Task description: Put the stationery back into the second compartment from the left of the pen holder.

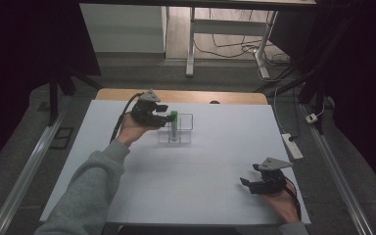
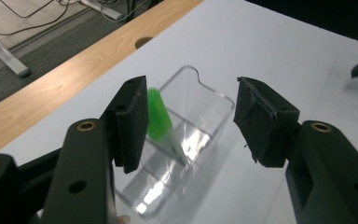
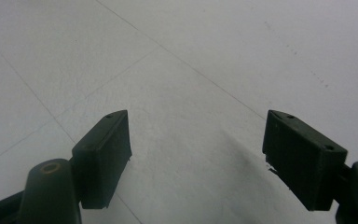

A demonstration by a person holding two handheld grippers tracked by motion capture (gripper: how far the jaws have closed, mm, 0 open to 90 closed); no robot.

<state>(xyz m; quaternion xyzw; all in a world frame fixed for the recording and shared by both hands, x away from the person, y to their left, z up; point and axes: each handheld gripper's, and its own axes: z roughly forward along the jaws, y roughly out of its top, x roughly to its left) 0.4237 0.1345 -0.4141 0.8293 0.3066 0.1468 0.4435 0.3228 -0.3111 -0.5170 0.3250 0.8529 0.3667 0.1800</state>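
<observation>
Your left tool (image 1: 165,119) hovers over the far left part of the white counter (image 1: 200,161), its jaws spread wide and holding nothing. In the left gripper view, the green-capped tube (image 2: 161,122) leans just inside the left jaw, its cap up near that pad and its clear body slanting down into the clear divided rack (image 2: 182,149). So the tube's long axis runs steeply downward and away from you, not square to the jaws, and it sits off-centre in the opening, close to one pad and well apart from the other. From above, the tube (image 1: 174,125) stands in the rack (image 1: 175,129) right at the tips of that tool; whether a pad touches it I cannot tell. Your right tool (image 1: 258,183) rests low near the front right of the counter, jaws also wide and empty over bare surface, well apart from the rack, so your left hand is plainly the nearer one.
</observation>
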